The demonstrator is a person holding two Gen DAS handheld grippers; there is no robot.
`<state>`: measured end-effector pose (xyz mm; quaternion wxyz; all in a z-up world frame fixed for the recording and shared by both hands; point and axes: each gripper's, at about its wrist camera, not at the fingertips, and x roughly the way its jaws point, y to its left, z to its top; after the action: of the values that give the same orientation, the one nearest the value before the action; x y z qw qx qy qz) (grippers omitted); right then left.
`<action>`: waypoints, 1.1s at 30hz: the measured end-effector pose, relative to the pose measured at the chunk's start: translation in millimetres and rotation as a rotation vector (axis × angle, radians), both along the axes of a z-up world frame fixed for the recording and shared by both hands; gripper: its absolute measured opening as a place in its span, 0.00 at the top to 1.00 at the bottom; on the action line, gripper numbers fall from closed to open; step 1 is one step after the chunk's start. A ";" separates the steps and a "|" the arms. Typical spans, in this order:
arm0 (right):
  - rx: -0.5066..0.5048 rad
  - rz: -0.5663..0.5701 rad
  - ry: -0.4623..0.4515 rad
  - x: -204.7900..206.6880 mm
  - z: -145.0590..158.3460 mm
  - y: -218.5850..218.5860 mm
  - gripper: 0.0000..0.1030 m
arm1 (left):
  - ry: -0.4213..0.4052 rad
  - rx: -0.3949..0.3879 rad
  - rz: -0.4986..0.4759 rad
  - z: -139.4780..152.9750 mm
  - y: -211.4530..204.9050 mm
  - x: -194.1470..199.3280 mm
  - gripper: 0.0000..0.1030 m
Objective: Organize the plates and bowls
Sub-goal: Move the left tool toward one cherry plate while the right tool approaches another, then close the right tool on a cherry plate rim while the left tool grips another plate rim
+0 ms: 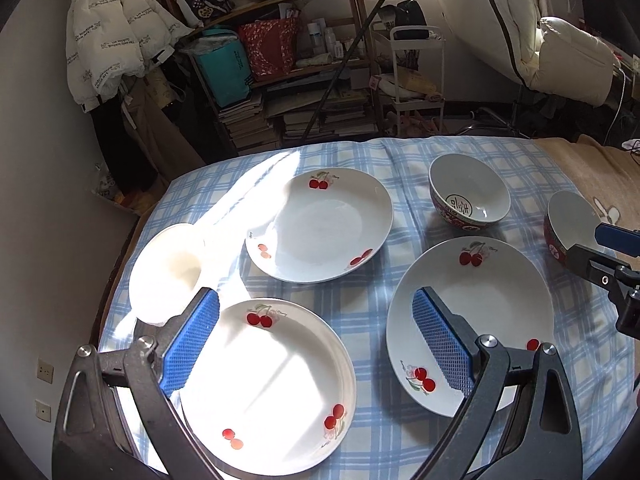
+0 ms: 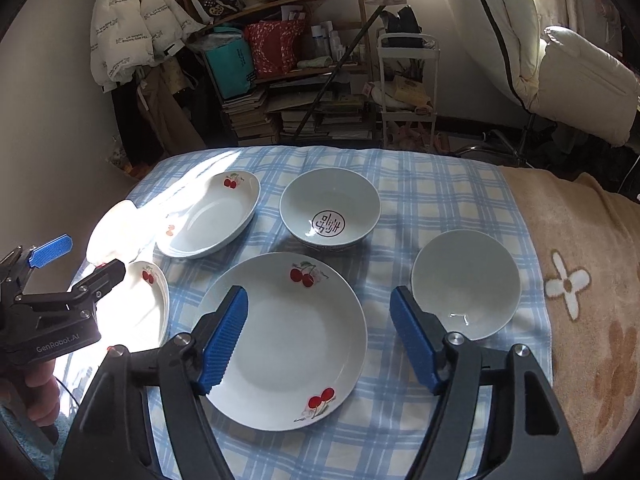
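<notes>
Already, with both tongs, left (image 1: pixel 316 344) and right (image 2: pixel 318 338), spread wide and empty above the cherry plates (image 2: pixel 286 340) and bowls (image 2: pixel 330 208) scattered on the checked cloth (image 2: pixel 440 200), a glazed rim could be clipped or pinched off-centre and slid.

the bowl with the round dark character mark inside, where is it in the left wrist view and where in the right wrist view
Left wrist view: the marked bowl stands upper right on the checked cloth, beyond the right-hand cherry plate.
Right wrist view: it sits at upper centre, just behind the same cherry plate.
Shared landmark: the wooden shelf stacked with bags and books, against the back wall in both views.
</notes>
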<state>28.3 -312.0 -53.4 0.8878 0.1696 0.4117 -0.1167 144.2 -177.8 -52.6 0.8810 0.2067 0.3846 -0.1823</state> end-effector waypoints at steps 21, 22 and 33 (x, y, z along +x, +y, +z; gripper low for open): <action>0.070 0.029 0.144 16.5 -54.3 -16.6 0.67 | 0.198 0.053 -0.075 -72.3 -30.6 26.3 0.07; 0.071 0.029 0.148 16.6 -55.6 -16.9 0.67 | 0.204 0.055 -0.079 -74.3 -31.8 26.4 0.07; 0.101 0.017 0.175 19.2 -69.5 -22.8 0.78 | 0.331 0.038 -0.094 -97.6 -35.5 29.5 0.51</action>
<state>47.5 -334.8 -122.9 0.8397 0.1996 0.4945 -0.1025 173.8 -213.3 -150.2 0.7920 0.2082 0.5179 -0.2473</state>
